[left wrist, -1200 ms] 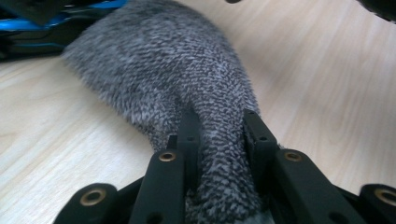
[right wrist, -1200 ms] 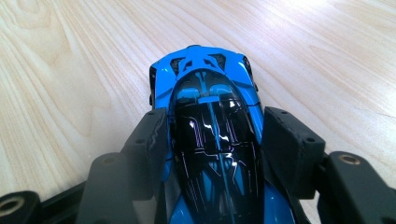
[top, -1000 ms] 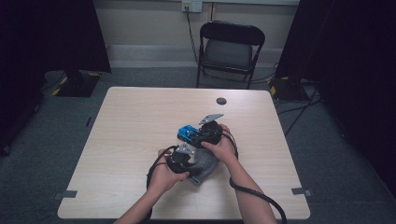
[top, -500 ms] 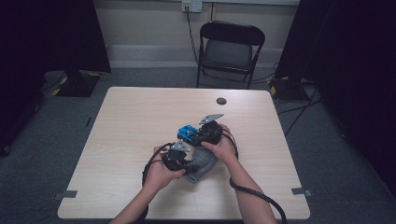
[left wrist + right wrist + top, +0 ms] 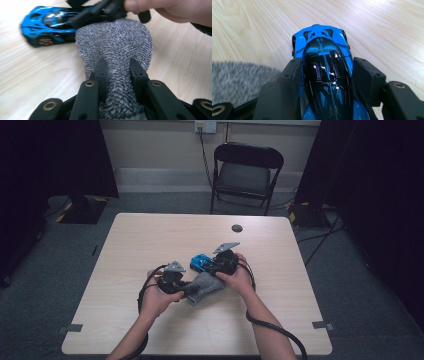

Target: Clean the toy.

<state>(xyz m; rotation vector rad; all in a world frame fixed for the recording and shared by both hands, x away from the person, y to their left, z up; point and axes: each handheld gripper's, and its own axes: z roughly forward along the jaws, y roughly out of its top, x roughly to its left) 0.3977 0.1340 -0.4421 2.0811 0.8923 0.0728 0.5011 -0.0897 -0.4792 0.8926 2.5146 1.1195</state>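
Here my left gripper has its two black jaws clamped on a bunched fold of the fuzzy grey-and-white knitted cloth, the pile bulging up between and beyond the pads. From the high view that left gripper sits near the front middle of the pale wooden table, with the cloth lying on the tabletop between my two hands. My right gripper pinches the small glossy blue toy sports car with a black roof by its two flanks, one jaw pressed to each side, the nose pointing away from me over the wood grain. In the high view the car rests just beyond the cloth, next to my right gripper, and a corner of the grey cloth shows blurred to the left of the car in the right gripper view.
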